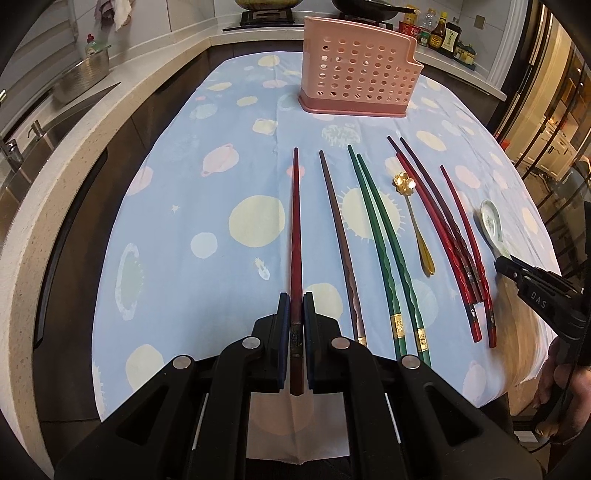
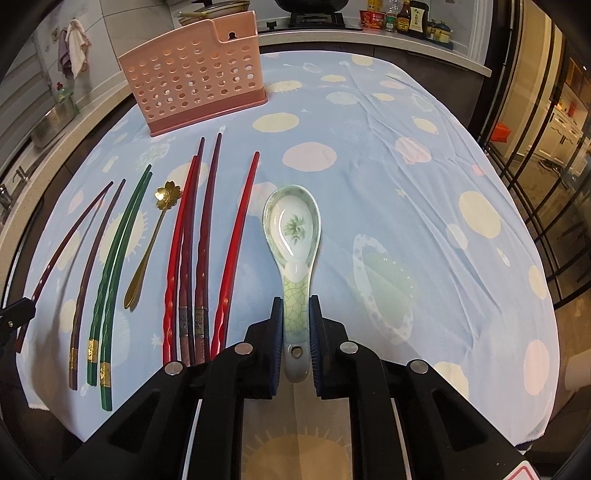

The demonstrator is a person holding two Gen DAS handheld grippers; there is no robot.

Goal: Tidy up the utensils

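- Left hand-held gripper (image 1: 294,325) pinches the decorated end of a dark red chopstick (image 1: 295,221); the shaft points toward the pink holder (image 1: 354,74).
- Right hand-held gripper (image 2: 295,332) pinches the crackle-patterned handle of the ceramic spoon (image 2: 293,229); the pads touch both sides, and the bowl lies face up on the cloth.
- On the bench (image 2: 406,184), under a blue planet-print cloth: brown chopstick (image 1: 338,229), green pair (image 1: 380,236), gold flower spoon (image 1: 415,221), red and dark chopsticks (image 1: 443,229).
- "DAS" is legible on the right tool, seen from the left wrist.
- Sauce bottles (image 1: 439,35) stand behind; their labels are unreadable.
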